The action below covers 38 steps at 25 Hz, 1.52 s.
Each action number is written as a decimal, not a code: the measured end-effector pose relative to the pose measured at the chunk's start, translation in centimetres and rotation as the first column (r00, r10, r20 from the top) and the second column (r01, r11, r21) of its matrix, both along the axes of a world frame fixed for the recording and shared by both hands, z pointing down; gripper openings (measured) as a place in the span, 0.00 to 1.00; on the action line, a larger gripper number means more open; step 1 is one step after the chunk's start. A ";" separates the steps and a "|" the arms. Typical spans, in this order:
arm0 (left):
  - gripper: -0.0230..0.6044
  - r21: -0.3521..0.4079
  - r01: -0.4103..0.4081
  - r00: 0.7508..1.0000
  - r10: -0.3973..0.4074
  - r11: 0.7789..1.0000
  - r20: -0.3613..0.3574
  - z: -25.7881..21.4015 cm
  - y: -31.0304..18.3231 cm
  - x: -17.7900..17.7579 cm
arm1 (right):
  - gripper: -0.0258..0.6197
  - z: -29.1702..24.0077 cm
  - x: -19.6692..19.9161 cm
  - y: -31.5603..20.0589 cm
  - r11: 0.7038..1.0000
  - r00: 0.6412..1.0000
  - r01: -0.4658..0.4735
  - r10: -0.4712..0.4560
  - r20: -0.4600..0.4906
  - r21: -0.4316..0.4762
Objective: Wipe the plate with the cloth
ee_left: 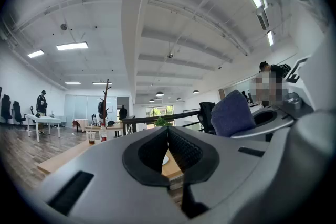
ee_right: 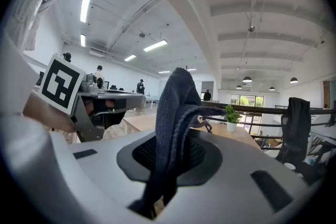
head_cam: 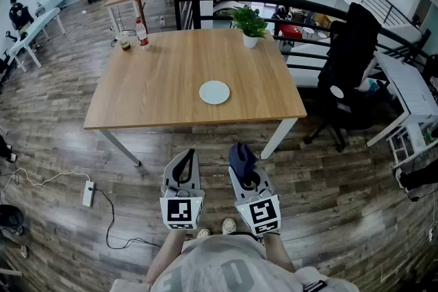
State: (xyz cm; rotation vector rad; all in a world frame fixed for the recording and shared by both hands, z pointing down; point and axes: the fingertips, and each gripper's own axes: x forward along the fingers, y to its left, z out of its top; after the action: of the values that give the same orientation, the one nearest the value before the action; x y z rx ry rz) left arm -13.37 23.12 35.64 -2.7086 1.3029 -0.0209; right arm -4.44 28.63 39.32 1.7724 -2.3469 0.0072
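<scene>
Cloth (head_cam: pixel 241 155) — in right gripper (head_cam: pixel 246 174), plate (head_cam: pixel 215 92) on table (head_cam: pixel 157 89)

Place: open-plan office
Furniture: wooden table (head_cam: pixel 171 92) mid-room; long white desks (head_cam: pixel 34 27) along the left edge; black swivel chair (head_cam: pixel 345 78) near the table's right edge
Floor: wood planks (head_cam: pixel 61 140), with a power strip (head_cam: pixel 88 194) and its cable
Ceiling: high, white beams, strip lights (ee_left: pixel 72 46)
Boundary: black railing (head_cam: pixel 287 3) behind the table's far edge
People: a seated person (head_cam: pixel 17 10) at the far-left desks
</scene>
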 end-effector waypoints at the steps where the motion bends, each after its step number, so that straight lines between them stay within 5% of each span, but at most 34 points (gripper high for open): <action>1: 0.05 0.007 -0.002 1.000 0.002 1.000 0.006 -0.1 0.0 0.4 | 0.13 0.1 0.3 0.0 1.000 1.000 0.000 0.000 -0.001 0.001; 12: 0.05 0.006 0.014 0.998 -0.014 1.000 0.068 0.6 -0.6 2.8 | 0.13 0.6 2.0 -0.4 0.999 0.999 0.042 -0.042 0.004 0.007; 19: 0.05 0.011 0.035 0.999 -0.035 0.999 0.040 0.9 -0.8 4.7 | 0.13 1.4 3.4 0.2 0.995 0.995 0.096 -0.097 0.021 0.018; 27: 0.05 -0.024 0.013 1.000 -0.013 1.000 -0.022 1.6 -1.9 6.9 | 0.13 2.6 6.6 0.0 0.999 0.999 0.040 -0.040 0.017 -0.033; 38: 0.05 -0.012 -0.069 0.997 0.069 0.998 -0.021 2.9 -11.2 11.0 | 0.13 3.7 10.7 -8.9 0.997 0.999 -0.049 0.049 -0.001 -0.052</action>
State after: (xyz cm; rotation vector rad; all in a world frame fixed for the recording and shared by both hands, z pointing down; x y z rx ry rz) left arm -2.35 11.94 38.50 -2.7698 1.2177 0.0063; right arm 6.29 19.77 43.04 1.8049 -2.2817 0.0743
